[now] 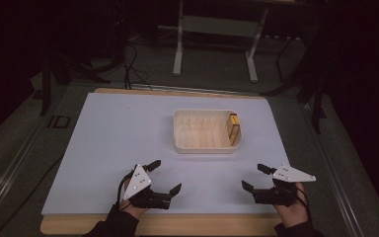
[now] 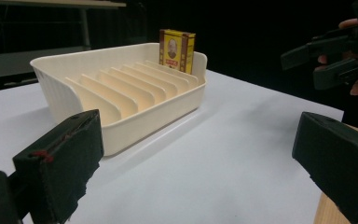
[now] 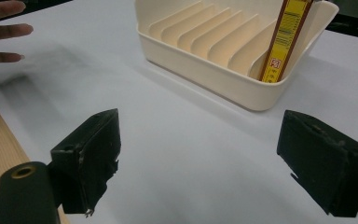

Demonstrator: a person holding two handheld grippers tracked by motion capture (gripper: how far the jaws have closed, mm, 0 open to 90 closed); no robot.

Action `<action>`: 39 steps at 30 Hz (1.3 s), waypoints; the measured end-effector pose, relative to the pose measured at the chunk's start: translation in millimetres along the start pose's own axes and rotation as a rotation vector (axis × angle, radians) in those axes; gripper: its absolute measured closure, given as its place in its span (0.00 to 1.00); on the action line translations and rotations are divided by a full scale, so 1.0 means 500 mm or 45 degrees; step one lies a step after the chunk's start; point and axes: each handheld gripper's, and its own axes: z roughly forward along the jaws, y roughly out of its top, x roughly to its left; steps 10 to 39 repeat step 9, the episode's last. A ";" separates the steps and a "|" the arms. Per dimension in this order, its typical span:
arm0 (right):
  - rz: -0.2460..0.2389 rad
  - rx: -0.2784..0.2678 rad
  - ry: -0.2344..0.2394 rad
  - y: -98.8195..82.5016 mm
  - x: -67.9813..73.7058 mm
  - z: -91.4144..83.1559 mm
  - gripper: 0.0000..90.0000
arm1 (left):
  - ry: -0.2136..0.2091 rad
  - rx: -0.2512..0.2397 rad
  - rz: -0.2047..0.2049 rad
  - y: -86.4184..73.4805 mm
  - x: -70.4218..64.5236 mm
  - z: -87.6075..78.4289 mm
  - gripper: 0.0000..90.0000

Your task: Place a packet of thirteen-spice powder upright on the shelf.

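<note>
I hold my left gripper (image 1: 167, 177) and right gripper (image 1: 253, 177) spread and empty. Ahead of both, the rack (image 1: 187, 140) holds a yellow box (image 1: 234, 128) upright in its end slot; a careless reach might topple it.

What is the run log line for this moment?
left gripper: open, empty | right gripper: open, empty | yellow box: upright, end slot of tray

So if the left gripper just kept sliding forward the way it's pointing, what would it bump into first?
Probably the cream tray. The left gripper, jaws wide open, points over bare white table toward the tray's near corner. The yellow box stands at the tray's far end. Depth is hard to judge.
</note>
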 end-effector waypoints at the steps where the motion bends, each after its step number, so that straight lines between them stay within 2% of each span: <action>1: -0.002 0.005 -0.003 -0.001 -0.001 0.001 0.15 | -0.003 0.003 0.000 0.000 0.000 0.000 0.03; 39: -0.002 0.021 -0.001 -0.005 -0.002 0.006 0.15 | -0.012 0.003 -0.002 0.000 -0.003 0.000 0.03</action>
